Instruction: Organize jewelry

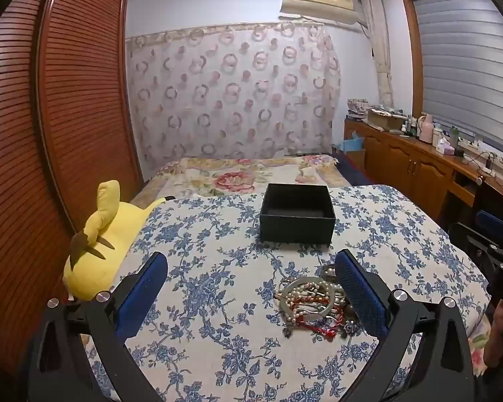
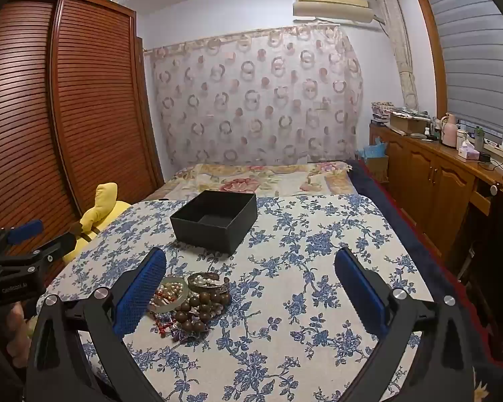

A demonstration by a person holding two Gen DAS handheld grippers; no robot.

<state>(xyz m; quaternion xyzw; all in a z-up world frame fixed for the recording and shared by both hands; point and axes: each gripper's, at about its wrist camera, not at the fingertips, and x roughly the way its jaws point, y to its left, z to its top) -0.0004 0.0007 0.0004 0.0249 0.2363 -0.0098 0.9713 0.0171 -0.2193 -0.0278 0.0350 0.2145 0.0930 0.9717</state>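
The jewelry pile [image 1: 313, 305] lies on the blue-flowered cloth [image 1: 218, 294] in front of me, a tangle of strands and bangles, near the front side of the black box [image 1: 297, 214] but not touching it. From my left wrist view the pile sits just inside my right-hand finger; there I make out a pale bangle [image 1: 306, 298] lying on top, with pearl strands and red cord under and through it. My right wrist view shows the same heap from the other side, close against its left-hand finger, and gives what the first does not: a cluster of dark brown wooden beads [image 2: 198, 311] at the near edge and a metal cuff [image 2: 208, 283] with pearls inside it, next to the pale bangle.

The box stands open-topped. The left wrist view looks at its front wall almost square-on; the right wrist view sees it cornerwise and down into a dark interior.

My left gripper [image 1: 251, 288] is spread wide with nothing between the blue pads. My right gripper [image 2: 251, 288] is likewise spread wide and holds nothing. Each camera catches the other gripper at its edge.

A yellow plush toy [image 1: 100, 251] lies at the cloth's left edge against the slatted wardrobe [image 1: 67, 100]; only its ear and part of its body show in the right view.
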